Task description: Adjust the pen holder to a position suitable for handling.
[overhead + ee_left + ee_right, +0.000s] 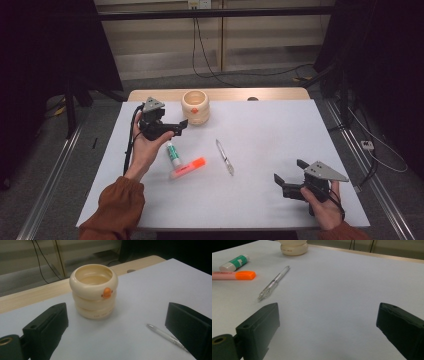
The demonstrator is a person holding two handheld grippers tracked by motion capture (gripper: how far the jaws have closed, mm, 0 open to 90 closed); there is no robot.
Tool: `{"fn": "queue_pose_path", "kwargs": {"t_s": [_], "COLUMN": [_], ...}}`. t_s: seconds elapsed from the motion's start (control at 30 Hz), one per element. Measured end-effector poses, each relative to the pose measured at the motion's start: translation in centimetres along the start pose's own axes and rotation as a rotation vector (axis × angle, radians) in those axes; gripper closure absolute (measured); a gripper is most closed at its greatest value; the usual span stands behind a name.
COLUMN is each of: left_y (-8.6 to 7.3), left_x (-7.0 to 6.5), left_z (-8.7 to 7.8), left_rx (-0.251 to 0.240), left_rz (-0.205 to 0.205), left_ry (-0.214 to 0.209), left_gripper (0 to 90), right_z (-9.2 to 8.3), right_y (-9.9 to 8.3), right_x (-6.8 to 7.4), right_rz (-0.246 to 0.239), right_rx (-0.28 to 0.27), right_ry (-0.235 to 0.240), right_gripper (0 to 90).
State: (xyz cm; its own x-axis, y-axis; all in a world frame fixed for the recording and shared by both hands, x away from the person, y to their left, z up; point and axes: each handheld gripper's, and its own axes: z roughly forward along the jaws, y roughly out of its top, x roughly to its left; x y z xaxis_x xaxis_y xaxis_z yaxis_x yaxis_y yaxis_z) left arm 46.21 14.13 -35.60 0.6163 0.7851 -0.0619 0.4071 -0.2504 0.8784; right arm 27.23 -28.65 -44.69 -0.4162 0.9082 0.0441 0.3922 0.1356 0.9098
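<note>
A cream ring-shaped cup (195, 106) with an orange beak stands at the back of the white table (270, 125). My left gripper (177, 128) is held just left of the cup, open and empty. In the left gripper view the cup (93, 291) stands upright ahead between the wide jaws of the left gripper (116, 315). A clear pen (224, 156), a pink highlighter with an orange cap (188, 167) and a green-and-white glue stick (173, 154) lie mid-table. My right gripper (288, 171) rests open and empty near the front right edge, and the pen (273, 283) lies ahead to its left.
A strip of bare wooden tabletop (225, 94) shows behind the white sheet. Cables (205, 60) trail on the floor beyond the table. Metal rails (55, 165) run along the floor on both sides. The right half of the sheet is bare.
</note>
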Motion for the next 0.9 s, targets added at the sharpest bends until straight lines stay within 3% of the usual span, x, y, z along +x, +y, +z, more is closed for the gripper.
{"fn": "queue_pose_path", "kwargs": {"t_s": [0.1, 0.43, 0.53, 0.63, 0.7, 0.9], "left_y": [0.6, 2.3, 2.7, 3.1, 3.3, 4.0], "left_x": [0.4, 3.3, 4.3, 5.1, 5.6, 6.3], "left_z": [1.1, 5.8, 7.0, 8.2, 8.8, 10.7], "left_rx": [0.008, 0.064, 0.09, 0.081, 0.085, 0.122], "left_rz": [-0.023, -0.031, -0.062, -0.076, -0.091, -0.081], "left_ry": [0.002, 0.032, 0.045, 0.076, 0.073, 0.099], "left_gripper": [4.8, 5.9, 8.1, 11.3, 12.1, 18.3], "right_z": [0.1, 0.2, 0.1, 0.0, 0.0, 0.0], "right_y": [0.0, -0.2, -0.2, -0.2, -0.3, -0.3], "right_x": [0.0, -0.2, -0.1, -0.1, -0.1, -0.1], "right_rz": [0.006, 0.013, 0.018, 0.011, 0.012, 0.013], "right_rx": [0.005, 0.009, 0.01, 0.014, 0.017, 0.019], "right_ry": [0.007, 0.019, 0.018, 0.022, 0.021, 0.026], "right_gripper": [4.5, 4.6, 4.8, 4.6, 4.6, 4.6]}}
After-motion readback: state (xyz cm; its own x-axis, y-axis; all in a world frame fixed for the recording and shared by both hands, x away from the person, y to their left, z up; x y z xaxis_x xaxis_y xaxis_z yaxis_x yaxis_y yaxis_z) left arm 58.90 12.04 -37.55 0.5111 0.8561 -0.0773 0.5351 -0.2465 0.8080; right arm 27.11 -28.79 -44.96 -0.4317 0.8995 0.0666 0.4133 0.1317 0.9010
